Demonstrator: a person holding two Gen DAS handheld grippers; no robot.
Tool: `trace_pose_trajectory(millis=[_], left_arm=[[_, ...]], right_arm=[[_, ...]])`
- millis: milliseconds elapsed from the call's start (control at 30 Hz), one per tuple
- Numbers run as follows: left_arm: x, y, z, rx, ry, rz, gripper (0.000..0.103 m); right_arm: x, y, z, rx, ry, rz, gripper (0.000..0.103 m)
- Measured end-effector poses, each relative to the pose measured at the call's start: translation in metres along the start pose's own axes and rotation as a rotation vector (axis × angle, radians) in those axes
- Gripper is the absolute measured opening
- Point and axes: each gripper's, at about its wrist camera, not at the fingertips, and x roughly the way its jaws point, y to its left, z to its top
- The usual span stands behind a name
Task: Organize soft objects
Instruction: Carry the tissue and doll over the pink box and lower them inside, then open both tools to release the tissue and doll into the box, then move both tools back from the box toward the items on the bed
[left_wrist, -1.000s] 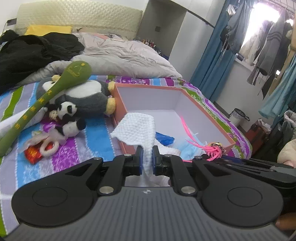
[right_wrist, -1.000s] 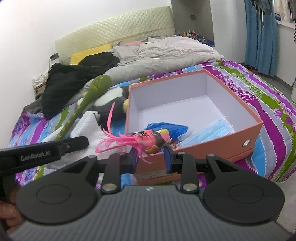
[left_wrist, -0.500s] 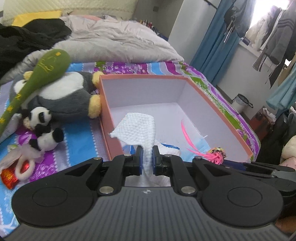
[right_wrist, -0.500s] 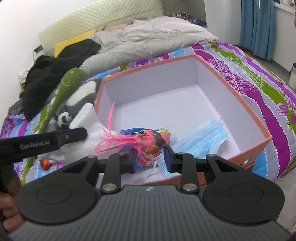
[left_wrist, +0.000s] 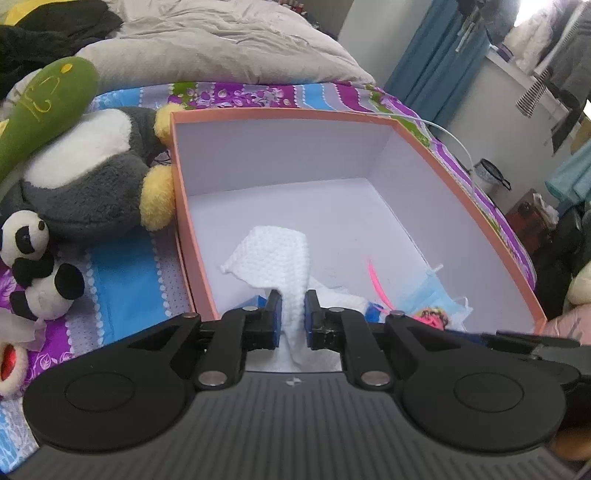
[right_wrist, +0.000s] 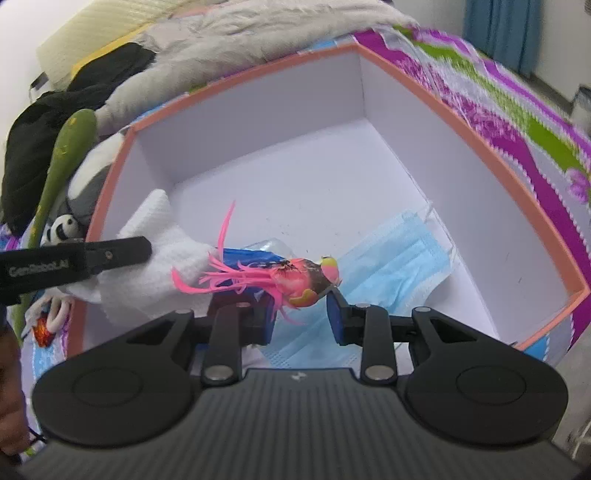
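My left gripper (left_wrist: 293, 315) is shut on a white knitted cloth (left_wrist: 275, 254) and holds it over the near left part of the orange box (left_wrist: 280, 114). My right gripper (right_wrist: 301, 315) is shut on a pink rubbery toy (right_wrist: 299, 282) with long pink tentacles, held over the box's near side (right_wrist: 546, 306). The cloth (right_wrist: 155, 273) and the left gripper's finger (right_wrist: 110, 254) show in the right wrist view. A blue face mask (right_wrist: 395, 266) and a blue packet (right_wrist: 247, 256) lie on the box floor.
A grey and white plush penguin (left_wrist: 88, 184), a small panda (left_wrist: 37, 266) and a long green plush (left_wrist: 40, 107) lie left of the box on the striped bedspread. A grey duvet (left_wrist: 221, 48) and black clothes lie behind. The bed's edge runs right of the box.
Both grippers have moved forward and down over the box with their loads. The cloth and the pink toy now hang inside its walls, close to the floor.
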Motion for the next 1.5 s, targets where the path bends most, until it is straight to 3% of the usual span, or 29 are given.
trace_pose_trajectory(millis=[133, 200, 433, 700, 1200, 1500], left_arm=[[-0.001, -0.001, 0.003, 0.010, -0.014, -0.007, 0.041], [-0.004, -0.006, 0.002, 0.027, -0.013, 0.003, 0.046], [-0.035, -0.013, -0.005, 0.030, -0.047, 0.001, 0.046], [-0.101, -0.020, -0.026, 0.046, -0.127, 0.007, 0.046], [-0.221, -0.017, -0.107, 0.044, -0.259, 0.035, 0.048], [-0.273, 0.005, -0.148, 0.036, -0.305, 0.048, 0.048]], right_arm=[[0.004, -0.001, 0.001, 0.011, 0.005, -0.008, 0.047], [0.002, 0.001, 0.001, 0.011, 0.004, -0.012, 0.048], [-0.022, 0.005, -0.003, 0.006, -0.035, -0.010, 0.048], [-0.075, 0.026, -0.023, -0.020, -0.107, 0.016, 0.048], [-0.155, 0.068, -0.082, -0.083, -0.232, 0.072, 0.048], [-0.180, 0.096, -0.118, -0.102, -0.250, 0.124, 0.048]])
